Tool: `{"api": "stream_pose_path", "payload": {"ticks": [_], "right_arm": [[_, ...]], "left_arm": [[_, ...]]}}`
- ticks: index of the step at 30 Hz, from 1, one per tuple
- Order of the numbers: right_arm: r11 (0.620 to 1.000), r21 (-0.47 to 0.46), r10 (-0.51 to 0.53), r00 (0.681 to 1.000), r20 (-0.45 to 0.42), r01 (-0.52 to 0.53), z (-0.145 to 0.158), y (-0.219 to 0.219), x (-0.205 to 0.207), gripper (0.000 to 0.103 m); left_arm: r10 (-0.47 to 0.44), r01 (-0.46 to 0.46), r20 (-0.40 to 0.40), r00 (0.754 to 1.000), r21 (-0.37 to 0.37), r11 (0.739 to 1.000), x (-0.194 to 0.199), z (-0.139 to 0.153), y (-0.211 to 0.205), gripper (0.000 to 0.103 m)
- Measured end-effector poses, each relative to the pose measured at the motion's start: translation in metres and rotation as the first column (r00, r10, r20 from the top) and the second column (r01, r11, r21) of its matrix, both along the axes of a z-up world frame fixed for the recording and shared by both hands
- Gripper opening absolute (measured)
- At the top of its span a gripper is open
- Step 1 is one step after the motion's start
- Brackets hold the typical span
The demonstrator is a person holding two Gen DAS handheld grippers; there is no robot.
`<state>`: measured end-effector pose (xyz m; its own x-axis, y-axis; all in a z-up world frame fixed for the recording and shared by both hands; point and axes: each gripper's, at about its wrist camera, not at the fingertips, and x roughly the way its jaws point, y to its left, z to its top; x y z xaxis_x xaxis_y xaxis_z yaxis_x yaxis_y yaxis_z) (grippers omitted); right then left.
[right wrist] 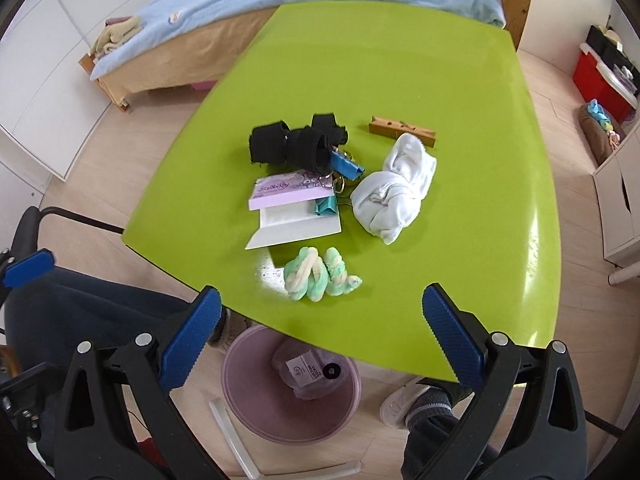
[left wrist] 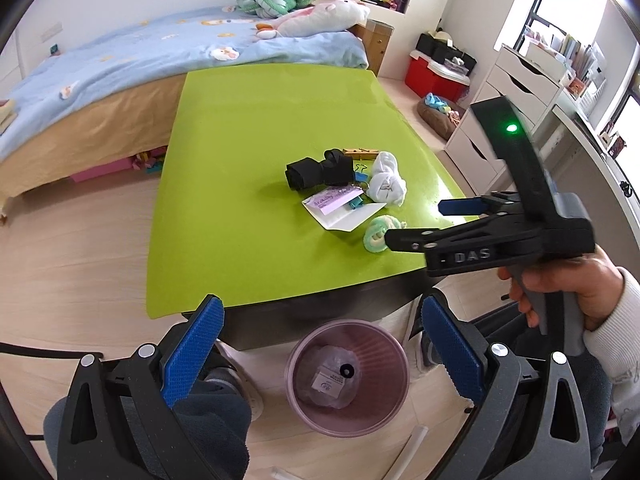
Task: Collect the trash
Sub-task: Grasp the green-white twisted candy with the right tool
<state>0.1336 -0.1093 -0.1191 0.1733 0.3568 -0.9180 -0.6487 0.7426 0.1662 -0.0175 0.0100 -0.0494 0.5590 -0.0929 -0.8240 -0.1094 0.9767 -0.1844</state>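
Note:
A small heap lies on the green table point(right wrist: 440, 80): a black strap roll point(right wrist: 296, 146), a wooden clothespin point(right wrist: 402, 130), a knotted white cloth point(right wrist: 396, 196), a purple box point(right wrist: 280, 194), a folded white card point(right wrist: 296, 228), blue binder clips point(right wrist: 346, 166) and a green-white fluffy twist point(right wrist: 320, 272). On the floor below the table's near edge stands a pink bin point(left wrist: 384, 356) point(right wrist: 248, 392) holding a labelled plastic bag point(left wrist: 332, 386). My left gripper point(left wrist: 320, 344) hovers open above the bin. My right gripper point(right wrist: 320, 332) point(left wrist: 416, 222) is open and empty, just short of the twist.
A bed with a blue quilt point(left wrist: 120, 64) runs behind the table. White drawers point(left wrist: 516, 80) and a red box point(left wrist: 428, 76) stand at the right. Clear tubes point(right wrist: 228, 428) lie on the floor by the bin. A person's legs and shoes point(right wrist: 404, 400) flank the bin.

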Motion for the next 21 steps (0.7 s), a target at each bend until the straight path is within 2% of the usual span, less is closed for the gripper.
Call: {"api": "stream_pose_path", "payload": {"ticks": [5, 8, 10, 12, 14, 18, 21], "right_arm": [[1.000, -0.022, 0.022, 1.000, -0.021, -0.023, -0.014, 0.008, 0.007, 0.097], [0.999, -0.036, 0.025, 0.999, -0.035, -0.026, -0.020, 0.012, 0.010, 0.079], [0.999, -0.039, 0.024, 0.999, -0.044, -0.026, -0.022, 0.013, 0.011, 0.073], [0.999, -0.039, 0.018, 0.999, -0.050, -0.020, -0.024, 0.013, 0.013, 0.061], [0.999, -0.040, 0.019, 0.998, -0.054, -0.021, -0.026, 0.013, 0.013, 0.044], [0.999, -0.030, 0.023, 0.998, -0.052, -0.025, -0.027, 0.011, 0.011, 0.025], [1.000, -0.020, 0.020, 0.999, -0.043, -0.020, -0.024, 0.008, 0.012, 0.019]], "left_arm": [[0.004, -0.004, -0.005, 1.000, -0.006, 1.000, -0.001, -0.002, 0.002, 0.095], [0.002, -0.002, -0.009, 1.000, -0.008, 1.000, 0.000, -0.003, 0.002, 0.095], [0.003, -0.003, -0.010, 1.000, -0.011, 1.000, 0.000, -0.004, 0.003, 0.095], [0.004, -0.005, -0.011, 1.000, -0.016, 1.000, 0.000, -0.004, 0.004, 0.095], [0.007, -0.007, -0.012, 1.000, -0.018, 1.000, 0.001, -0.005, 0.005, 0.095], [0.007, -0.008, -0.015, 1.000, -0.023, 1.000, 0.002, -0.006, 0.006, 0.095], [0.004, -0.004, -0.014, 1.000, -0.022, 1.000, 0.006, -0.006, 0.006, 0.095]]}}
